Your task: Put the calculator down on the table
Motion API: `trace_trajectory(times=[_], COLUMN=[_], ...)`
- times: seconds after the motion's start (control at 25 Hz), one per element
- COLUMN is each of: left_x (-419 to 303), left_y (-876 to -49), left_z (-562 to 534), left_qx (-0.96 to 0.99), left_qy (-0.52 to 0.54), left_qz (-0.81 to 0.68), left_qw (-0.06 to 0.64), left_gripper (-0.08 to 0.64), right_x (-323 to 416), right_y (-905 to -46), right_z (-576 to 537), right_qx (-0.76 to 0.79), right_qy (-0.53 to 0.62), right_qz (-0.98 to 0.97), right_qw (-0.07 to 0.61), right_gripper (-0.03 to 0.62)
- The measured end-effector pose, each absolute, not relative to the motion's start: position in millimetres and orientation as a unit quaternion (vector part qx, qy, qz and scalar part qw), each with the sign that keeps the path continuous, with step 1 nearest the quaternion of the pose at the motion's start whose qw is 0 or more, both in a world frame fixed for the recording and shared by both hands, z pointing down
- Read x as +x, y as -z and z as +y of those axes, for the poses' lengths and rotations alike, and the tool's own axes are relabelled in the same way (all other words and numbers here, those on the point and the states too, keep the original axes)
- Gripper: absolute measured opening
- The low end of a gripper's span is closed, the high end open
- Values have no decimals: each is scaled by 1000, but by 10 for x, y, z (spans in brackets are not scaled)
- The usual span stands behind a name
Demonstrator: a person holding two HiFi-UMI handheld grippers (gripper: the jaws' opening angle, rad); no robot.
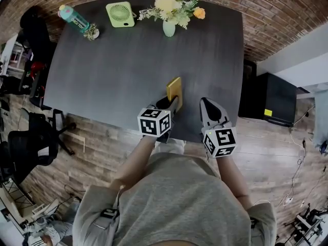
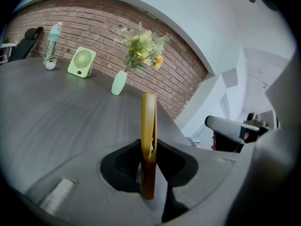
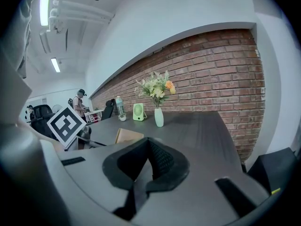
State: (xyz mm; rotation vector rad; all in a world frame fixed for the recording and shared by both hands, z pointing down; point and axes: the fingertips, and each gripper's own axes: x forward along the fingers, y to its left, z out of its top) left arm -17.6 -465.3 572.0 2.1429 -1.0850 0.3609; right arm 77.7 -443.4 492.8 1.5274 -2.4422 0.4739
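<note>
Head view, we list: flat yellow calculator [image 1: 175, 90] pinched edge-on by left gripper [image 1: 172, 105] over matte grey table [image 1: 123, 70]; right gripper [image 1: 207, 106] empty, jaws pressed together.

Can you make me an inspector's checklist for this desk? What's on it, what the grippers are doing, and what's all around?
Surface: dark grey wooden table, mostly bare.
Job's things: thin yellow calculator, held on edge over the table's near side, not yet laid down.
Clutter: green desk fan, mint vase of flowers, teal bottle, small white plant pot, all along the far edge.
Grippers: left gripper shut on the calculator; right gripper shut, empty.
Cables: thin cables on the wooden floor, right side.
Surroundings: red brick wall, black office chair, black cabinet.
</note>
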Motion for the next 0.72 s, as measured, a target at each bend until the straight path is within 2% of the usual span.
trace_trajectory(times=[0.72], left_x=[-115], left_y=[-5899], left_z=[-5000], left_qx=[815], left_qy=[-139], left_qz=[-410], left_qw=[385], left_gripper=[101], right_x=[711], right_y=[-4982], right_z=[-4567], right_qx=[518], right_qy=[-165], right_qz=[-831], right_qw=[115], right_gripper=[2])
